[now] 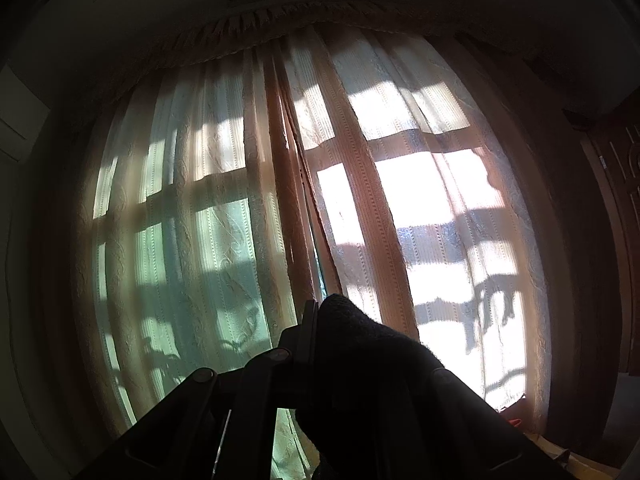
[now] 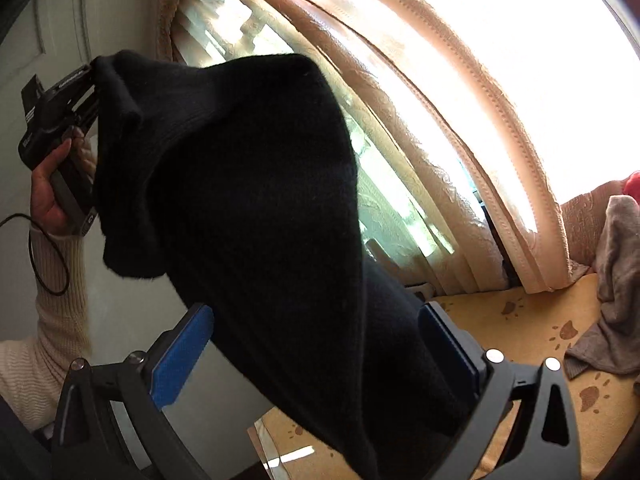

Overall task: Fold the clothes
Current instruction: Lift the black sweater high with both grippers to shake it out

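Behind everything, your view fills with the sunlit patterned curtains (image 1: 360, 160). Below them lies a yellow paw-print bedsheet (image 2: 532, 320), with a grey garment (image 2: 616, 280) crumpled at its right edge. Your black knit garment (image 2: 260, 200) hangs in the air before the curtains, one corner clamped in your left tongs (image 2: 94, 80), which are closed on it. It drapes down between the blue pads (image 2: 180, 356) of your right tongs (image 2: 316, 344), whose jaws stand wide apart, not pressing it. A cream ribbed sleeve (image 2: 56, 280) covers your left arm.
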A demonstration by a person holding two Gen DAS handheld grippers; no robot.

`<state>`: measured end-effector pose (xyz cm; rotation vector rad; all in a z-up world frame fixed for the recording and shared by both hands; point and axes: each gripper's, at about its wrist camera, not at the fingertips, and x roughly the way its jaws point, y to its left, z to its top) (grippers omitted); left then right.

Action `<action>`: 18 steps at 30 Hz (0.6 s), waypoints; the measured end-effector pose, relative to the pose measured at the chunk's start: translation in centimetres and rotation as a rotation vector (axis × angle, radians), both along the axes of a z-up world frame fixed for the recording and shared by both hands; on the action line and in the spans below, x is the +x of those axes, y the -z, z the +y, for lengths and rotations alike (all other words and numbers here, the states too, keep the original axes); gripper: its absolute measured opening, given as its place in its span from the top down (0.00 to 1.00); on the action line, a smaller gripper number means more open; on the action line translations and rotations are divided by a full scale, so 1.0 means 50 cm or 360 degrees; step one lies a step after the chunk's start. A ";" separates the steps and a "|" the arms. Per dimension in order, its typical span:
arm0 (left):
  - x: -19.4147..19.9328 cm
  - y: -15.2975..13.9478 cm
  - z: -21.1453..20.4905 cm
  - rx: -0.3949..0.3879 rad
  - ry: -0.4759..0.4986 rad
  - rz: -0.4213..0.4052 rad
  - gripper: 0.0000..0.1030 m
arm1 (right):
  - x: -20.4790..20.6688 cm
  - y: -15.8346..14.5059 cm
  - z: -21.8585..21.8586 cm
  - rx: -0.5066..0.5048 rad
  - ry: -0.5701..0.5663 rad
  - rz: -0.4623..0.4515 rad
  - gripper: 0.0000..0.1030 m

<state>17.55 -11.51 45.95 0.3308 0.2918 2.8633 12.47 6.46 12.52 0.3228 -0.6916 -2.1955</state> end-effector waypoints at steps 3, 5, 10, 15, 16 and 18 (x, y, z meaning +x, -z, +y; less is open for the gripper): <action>0.019 -0.007 0.000 0.0017 0.0026 0.0002 0.95 | -0.019 -0.021 0.025 -0.0098 -0.0067 0.0019 0.03; 0.027 -0.010 -0.005 0.0036 0.0036 -0.0014 0.95 | -0.019 -0.038 0.027 -0.0140 -0.0141 0.0049 0.11; 0.036 -0.009 -0.034 0.0083 0.0003 -0.0048 0.95 | 0.003 -0.071 0.006 -0.0115 -0.0301 0.0129 0.88; 0.051 -0.005 -0.088 0.0131 -0.0106 -0.0051 0.95 | 0.075 -0.129 0.014 0.0234 0.0163 0.0194 0.91; 0.055 -0.003 -0.102 0.0141 -0.0133 -0.0048 0.95 | 0.096 -0.152 0.016 0.0347 0.0331 0.0261 0.91; 0.065 0.002 -0.131 0.0178 -0.0167 -0.0046 0.95 | 0.138 -0.202 0.023 0.0554 0.0668 0.0409 0.91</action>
